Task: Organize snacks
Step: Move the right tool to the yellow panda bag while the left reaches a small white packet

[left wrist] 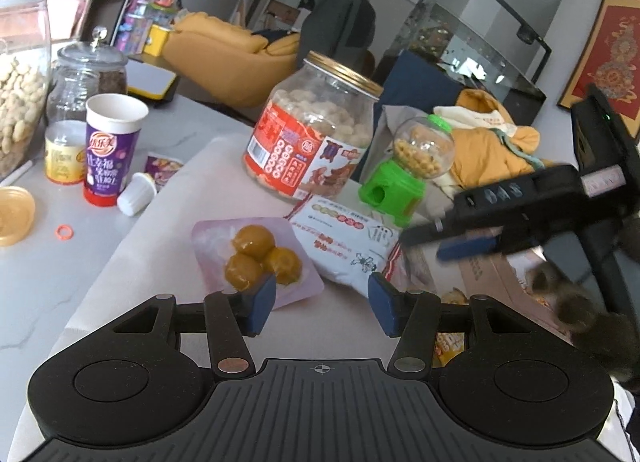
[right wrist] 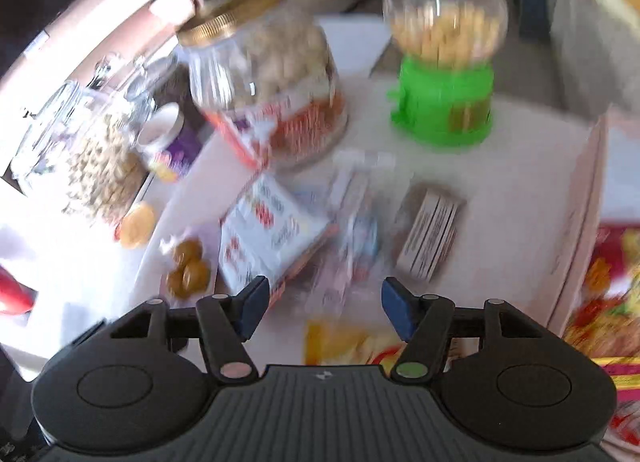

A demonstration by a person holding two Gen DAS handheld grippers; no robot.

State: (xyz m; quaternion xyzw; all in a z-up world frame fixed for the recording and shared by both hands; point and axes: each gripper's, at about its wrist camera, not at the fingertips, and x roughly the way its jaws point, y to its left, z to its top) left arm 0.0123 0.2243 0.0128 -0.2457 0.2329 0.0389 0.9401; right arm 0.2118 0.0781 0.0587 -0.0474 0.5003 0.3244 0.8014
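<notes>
Over the bench (left wrist: 80,262) I hold both grippers, left (left wrist: 322,308) and right (right wrist: 322,310), fingers wide and empty, ready for loose snack packets (left wrist: 344,246).

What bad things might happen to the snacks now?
1. The right gripper view is blurred, so it seems to be moving fast; it might bump the candy dispenser or the big jar, which stand close ahead.
2. The left gripper is open just above the pouch of yellow balls; closing hard could squash them.
3. The packets overlap, so a grab might catch two.
</notes>
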